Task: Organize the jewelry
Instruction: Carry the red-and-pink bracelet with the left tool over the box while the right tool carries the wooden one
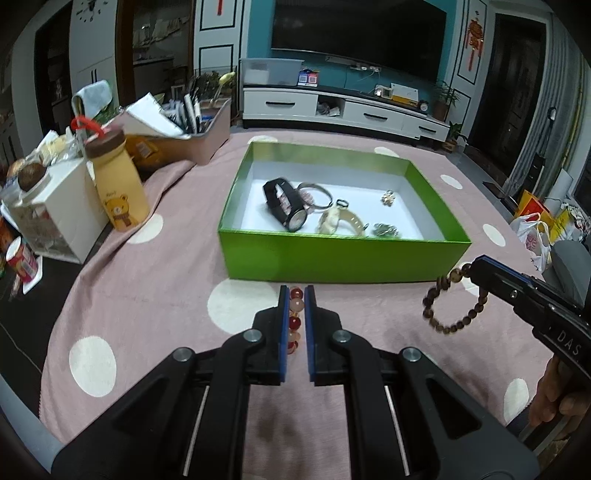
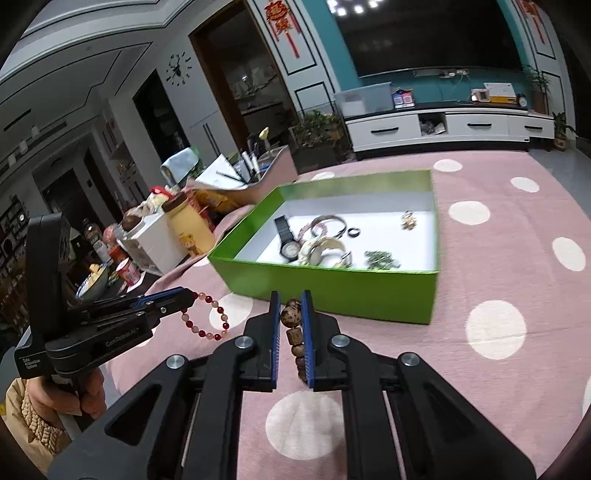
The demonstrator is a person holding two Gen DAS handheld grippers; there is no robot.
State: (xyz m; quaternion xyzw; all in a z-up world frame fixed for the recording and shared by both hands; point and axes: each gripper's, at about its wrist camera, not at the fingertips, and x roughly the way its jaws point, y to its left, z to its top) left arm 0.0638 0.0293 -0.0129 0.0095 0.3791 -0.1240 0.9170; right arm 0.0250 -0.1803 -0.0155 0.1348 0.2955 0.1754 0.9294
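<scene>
2 bracelets are being held clamped: the red bracelet (image 1: 295, 317) in the left gripper (image 1: 296, 295), the brown bracelet (image 2: 293, 332) in the right gripper (image 2: 291, 301); the green box (image 1: 343, 254) lies straight ahead of both jaws.

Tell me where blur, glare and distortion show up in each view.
Left wrist view: fisheye bends the room edges, dark corners; the brown bead bracelet is slightly smeared. Right wrist view: ceiling lights glare on the TV; the green box looks motion-blurred.

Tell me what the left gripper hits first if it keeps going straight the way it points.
Probably the near wall of the green box: the left gripper, shut on a red bead bracelet, aims at it, though depth is unclear.
</scene>
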